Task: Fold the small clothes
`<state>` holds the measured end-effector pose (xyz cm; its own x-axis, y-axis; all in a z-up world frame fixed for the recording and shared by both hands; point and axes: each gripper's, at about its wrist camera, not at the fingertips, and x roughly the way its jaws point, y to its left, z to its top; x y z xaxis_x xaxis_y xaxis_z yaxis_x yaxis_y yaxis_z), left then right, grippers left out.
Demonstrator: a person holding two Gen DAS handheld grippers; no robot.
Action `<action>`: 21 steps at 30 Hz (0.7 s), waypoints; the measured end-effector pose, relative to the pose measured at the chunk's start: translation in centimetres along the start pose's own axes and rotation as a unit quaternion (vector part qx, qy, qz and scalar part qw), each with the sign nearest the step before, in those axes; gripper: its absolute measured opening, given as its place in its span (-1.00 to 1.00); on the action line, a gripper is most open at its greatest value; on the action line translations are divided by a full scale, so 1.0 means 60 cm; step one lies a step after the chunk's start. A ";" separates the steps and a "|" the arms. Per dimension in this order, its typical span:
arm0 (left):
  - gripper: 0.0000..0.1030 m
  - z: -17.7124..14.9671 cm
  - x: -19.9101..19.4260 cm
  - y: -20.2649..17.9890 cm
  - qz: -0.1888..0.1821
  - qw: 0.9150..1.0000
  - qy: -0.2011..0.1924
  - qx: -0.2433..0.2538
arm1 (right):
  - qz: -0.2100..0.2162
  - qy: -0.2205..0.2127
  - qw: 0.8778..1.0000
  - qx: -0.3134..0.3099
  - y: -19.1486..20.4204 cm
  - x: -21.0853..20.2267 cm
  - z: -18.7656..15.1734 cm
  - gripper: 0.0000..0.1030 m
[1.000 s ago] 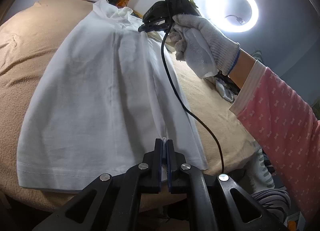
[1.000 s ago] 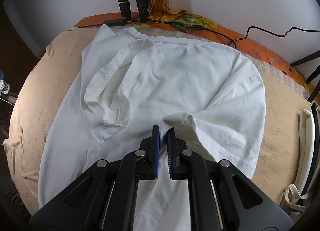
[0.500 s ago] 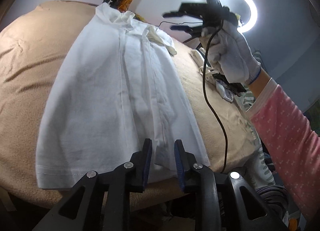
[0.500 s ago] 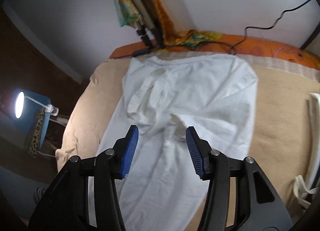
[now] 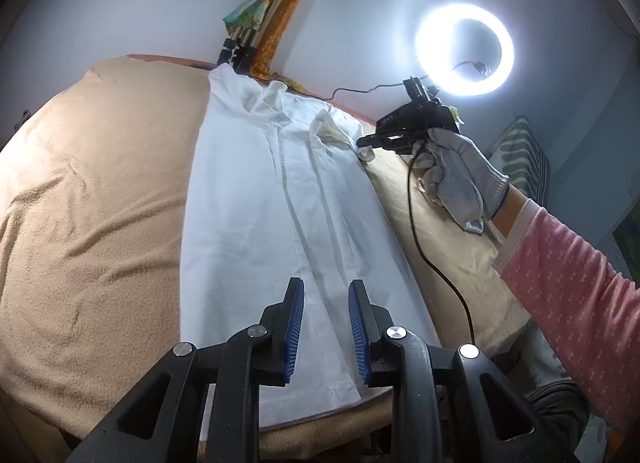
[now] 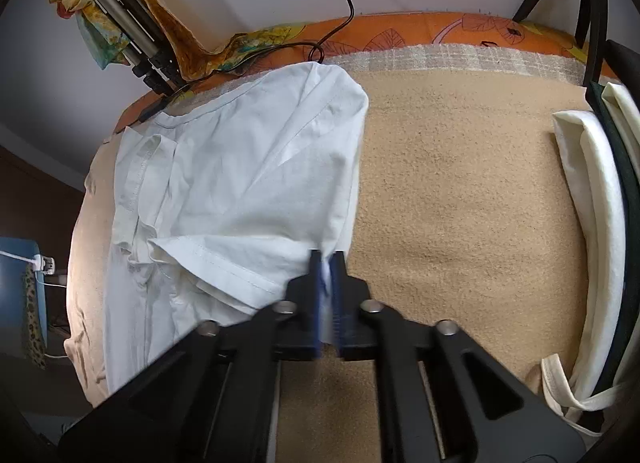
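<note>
A white T-shirt point(image 5: 288, 223) lies on a tan blanket point(image 5: 92, 223), folded lengthwise into a long strip. My left gripper point(image 5: 325, 321) is open and empty, hovering over the shirt's hem end. My right gripper point(image 6: 329, 283) is shut on the shirt's right edge point(image 6: 336, 223) near the folded sleeve. It also shows in the left wrist view point(image 5: 372, 143), held by a gloved hand at the shirt's far right corner. The shirt's collar point(image 6: 168, 123) lies at the far end.
A ring light point(image 5: 464, 49) glows at the right. A tripod with patterned cloth point(image 6: 132, 39) stands behind the bed. Cream tote bags point(image 6: 592, 199) lie at the blanket's right edge. A black cable point(image 5: 432, 259) trails from the right gripper.
Both grippers let go of the shirt and opened. My left one pulled back toward the hem and stays open. My right one moved to the shirt's right edge and shut on it.
</note>
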<state>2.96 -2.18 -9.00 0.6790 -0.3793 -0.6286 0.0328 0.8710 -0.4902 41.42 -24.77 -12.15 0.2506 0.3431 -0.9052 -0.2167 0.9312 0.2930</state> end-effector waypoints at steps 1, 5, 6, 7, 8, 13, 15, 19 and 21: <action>-0.59 0.000 -0.001 0.003 -0.001 1.000 -0.002 -0.001 | 0.003 -0.009 1.000 0.000 0.003 -0.009 0.004 -0.94; -0.59 -0.004 -0.003 0.014 -0.005 1.000 0.001 -0.009 | 0.042 -0.037 0.998 -0.006 0.030 -0.053 0.030 -0.94; -0.59 -0.005 -0.002 0.018 -0.008 1.000 0.003 -0.014 | 0.048 -0.041 0.998 -0.009 0.039 -0.059 0.037 -0.94; -0.59 -0.005 -0.002 0.019 -0.010 1.000 0.004 -0.017 | 0.052 -0.045 0.998 -0.013 0.054 -0.064 0.046 -0.94; -0.59 -0.007 -0.002 0.022 -0.010 1.000 0.004 -0.020 | 0.057 -0.048 0.997 -0.017 0.069 -0.068 0.054 -0.94; -0.59 -0.009 -0.007 0.028 -0.007 1.000 -0.001 -0.021 | 0.065 -0.045 0.996 -0.044 0.150 -0.044 0.092 -0.95; -0.59 -0.009 -0.010 0.032 -0.006 1.000 -0.003 -0.025 | 0.062 -0.037 0.996 -0.051 0.175 -0.019 0.103 -0.94; -0.59 -0.012 -0.009 0.041 -0.005 0.999 -0.001 -0.034 | 0.057 -0.021 0.997 -0.057 0.205 0.034 0.110 -0.94; -0.59 -0.013 -0.008 0.046 -0.005 0.999 0.002 -0.038 | 0.051 -0.012 0.997 -0.054 0.208 0.060 0.113 -0.94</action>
<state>2.16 0.15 -10.53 0.6757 -0.3894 -0.6260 -0.0167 0.8408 -0.5410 46.03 -11.08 -9.63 0.2443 0.4391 -0.8646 -0.3415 0.8734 0.3471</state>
